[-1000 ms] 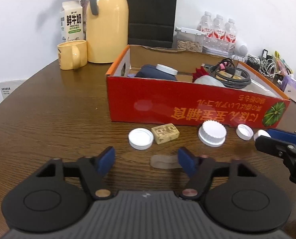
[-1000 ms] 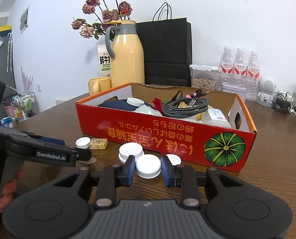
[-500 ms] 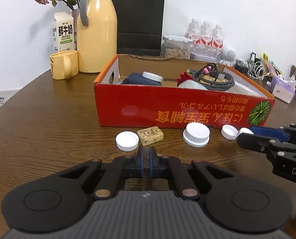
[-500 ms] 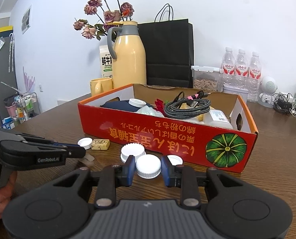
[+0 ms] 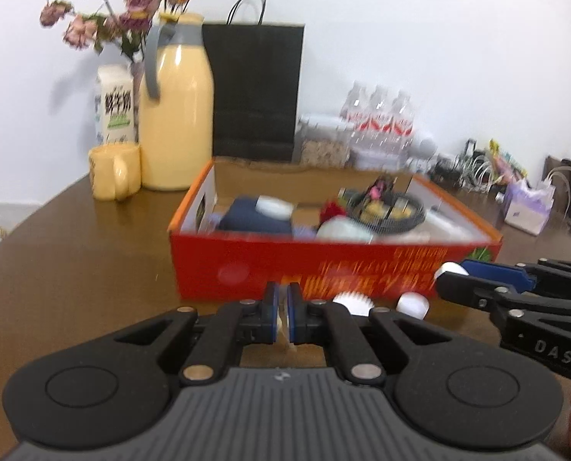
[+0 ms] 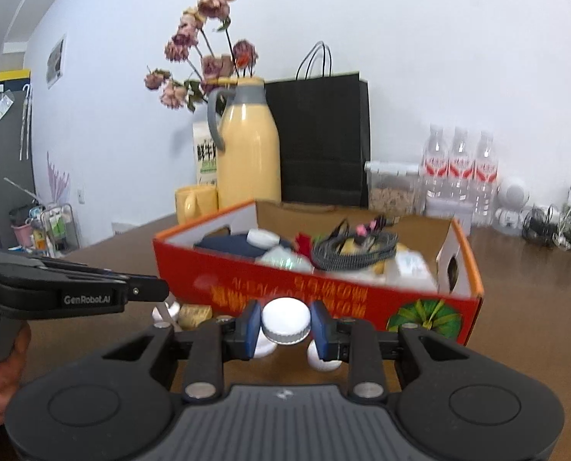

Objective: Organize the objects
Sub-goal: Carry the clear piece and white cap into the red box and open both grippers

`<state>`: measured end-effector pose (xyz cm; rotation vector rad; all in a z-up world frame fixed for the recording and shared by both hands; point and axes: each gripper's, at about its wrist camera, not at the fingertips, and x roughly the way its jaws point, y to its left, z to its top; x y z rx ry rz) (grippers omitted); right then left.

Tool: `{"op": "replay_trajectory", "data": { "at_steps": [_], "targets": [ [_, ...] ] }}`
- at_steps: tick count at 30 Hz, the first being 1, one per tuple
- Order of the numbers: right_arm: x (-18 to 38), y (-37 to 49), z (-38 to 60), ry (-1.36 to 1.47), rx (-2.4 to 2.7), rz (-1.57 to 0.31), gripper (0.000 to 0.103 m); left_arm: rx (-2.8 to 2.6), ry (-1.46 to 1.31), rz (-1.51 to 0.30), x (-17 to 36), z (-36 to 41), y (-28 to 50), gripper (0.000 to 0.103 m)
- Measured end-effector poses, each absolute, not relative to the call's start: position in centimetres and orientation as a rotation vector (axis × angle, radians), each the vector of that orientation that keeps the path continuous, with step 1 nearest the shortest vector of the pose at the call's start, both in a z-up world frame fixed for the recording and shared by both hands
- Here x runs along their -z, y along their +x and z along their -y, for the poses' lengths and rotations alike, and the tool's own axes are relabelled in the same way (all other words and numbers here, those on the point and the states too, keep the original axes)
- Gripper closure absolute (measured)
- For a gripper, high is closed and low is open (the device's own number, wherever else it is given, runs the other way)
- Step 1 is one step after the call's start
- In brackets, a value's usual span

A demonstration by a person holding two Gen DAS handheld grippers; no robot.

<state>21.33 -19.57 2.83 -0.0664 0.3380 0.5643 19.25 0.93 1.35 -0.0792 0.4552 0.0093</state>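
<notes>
The right tongs (image 6: 285,324) grip a white bottle cap (image 6: 285,320) between their blue pads, holding it above the brown table (image 6: 515,330) just in front of the red cardboard box (image 6: 323,296). The left tongs (image 5: 281,317) are clenched on a thin, pale, translucent piece (image 5: 282,320), too blurred to identify. More white caps (image 5: 412,304) lie on the table beside the box's front wall, and a small tan block (image 6: 195,314) sits near them.
</notes>
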Motion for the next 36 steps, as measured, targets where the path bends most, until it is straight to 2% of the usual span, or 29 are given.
{"op": "replay_trajectory", "data": {
  "at_steps": [12,20,30,34,36],
  "targets": [
    [-7.0,29.0,20.0,-0.059,-0.453,-0.241,0.076,-0.035,-0.054,-0.313,-6.4,0.9,25.8,0.097],
    [-5.2,35.2,20.4,-0.03,-0.379,-0.3,0.076,-0.079,-0.077,-0.37,-4.6,0.6,32.3,0.097],
    [-3.8,35.7,20.8,-0.026,-0.367,-0.344,0.076,-0.109,-0.074,-0.408,-3.2,-0.7,33.2,0.096],
    [-3.8,35.3,21.0,-0.018,-0.363,-0.339,0.076,-0.107,-0.08,-0.398,-3.1,-0.7,32.8,0.092],
    [-3.9,35.1,21.1,-0.014,-0.371,-0.339,0.074,-0.111,-0.074,-0.39,-3.2,-0.6,32.6,0.081]
  ]
}}
